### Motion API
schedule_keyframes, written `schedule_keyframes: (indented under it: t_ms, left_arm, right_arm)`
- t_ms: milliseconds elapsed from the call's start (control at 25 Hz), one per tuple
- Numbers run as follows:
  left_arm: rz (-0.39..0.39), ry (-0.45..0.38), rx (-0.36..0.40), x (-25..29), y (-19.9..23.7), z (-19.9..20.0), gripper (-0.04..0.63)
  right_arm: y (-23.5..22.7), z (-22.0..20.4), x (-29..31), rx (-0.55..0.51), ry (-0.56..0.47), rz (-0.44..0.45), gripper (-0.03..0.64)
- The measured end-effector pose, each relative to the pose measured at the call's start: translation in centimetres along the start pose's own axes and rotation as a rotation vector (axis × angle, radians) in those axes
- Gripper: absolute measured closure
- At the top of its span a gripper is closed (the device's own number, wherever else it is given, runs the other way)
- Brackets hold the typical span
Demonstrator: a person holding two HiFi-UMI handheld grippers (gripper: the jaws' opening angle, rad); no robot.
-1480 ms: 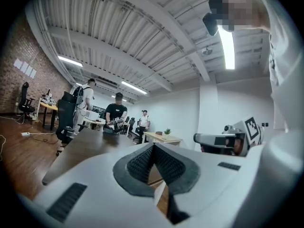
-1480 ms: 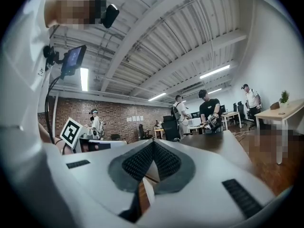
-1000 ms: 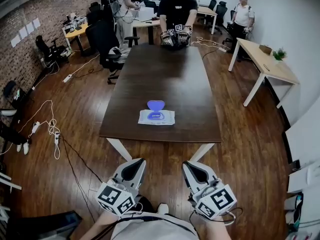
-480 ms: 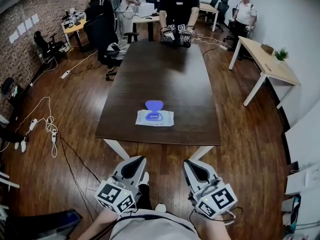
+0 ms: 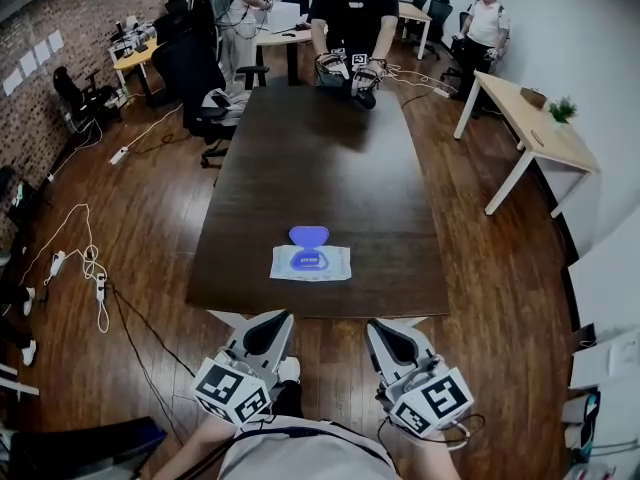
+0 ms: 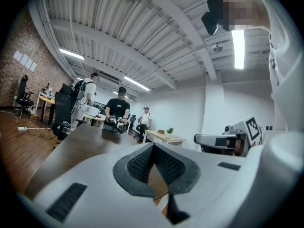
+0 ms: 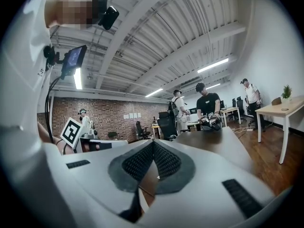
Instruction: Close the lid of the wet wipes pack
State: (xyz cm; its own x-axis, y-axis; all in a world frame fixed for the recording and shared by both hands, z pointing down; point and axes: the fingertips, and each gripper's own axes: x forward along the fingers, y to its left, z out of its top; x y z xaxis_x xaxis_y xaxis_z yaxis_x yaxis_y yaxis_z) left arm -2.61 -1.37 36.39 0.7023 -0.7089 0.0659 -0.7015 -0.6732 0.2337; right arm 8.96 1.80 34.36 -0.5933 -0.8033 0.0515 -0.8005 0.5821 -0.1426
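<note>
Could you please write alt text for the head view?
A wet wipes pack with its blue lid open lies near the close edge of a dark table. Left tool and right tool, both shut, hover short of it.

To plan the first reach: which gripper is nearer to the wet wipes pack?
Left, slightly. The left gripper hangs short of the table, in line with the left end of the wet wipes pack. The right gripper is also short of the table, past the pack's right end.
</note>
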Motion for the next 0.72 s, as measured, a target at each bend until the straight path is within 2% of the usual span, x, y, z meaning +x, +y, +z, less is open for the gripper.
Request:
schedule_keyframes:
  t_ms: [280,720]
  left_arm:
    - [-0.040,0.025,-0.002,4.4,5.9,2.6,0.594]
    - [-0.112,0.073,-0.015,9.5,13.6,2.8,0.594]
  right_arm:
    - [-2.8,1.6,6.6,-0.005,0.011,-0.045,0.611]
    - [-6.2,1.1,14.0,0.004,0.043,-0.122,0.611]
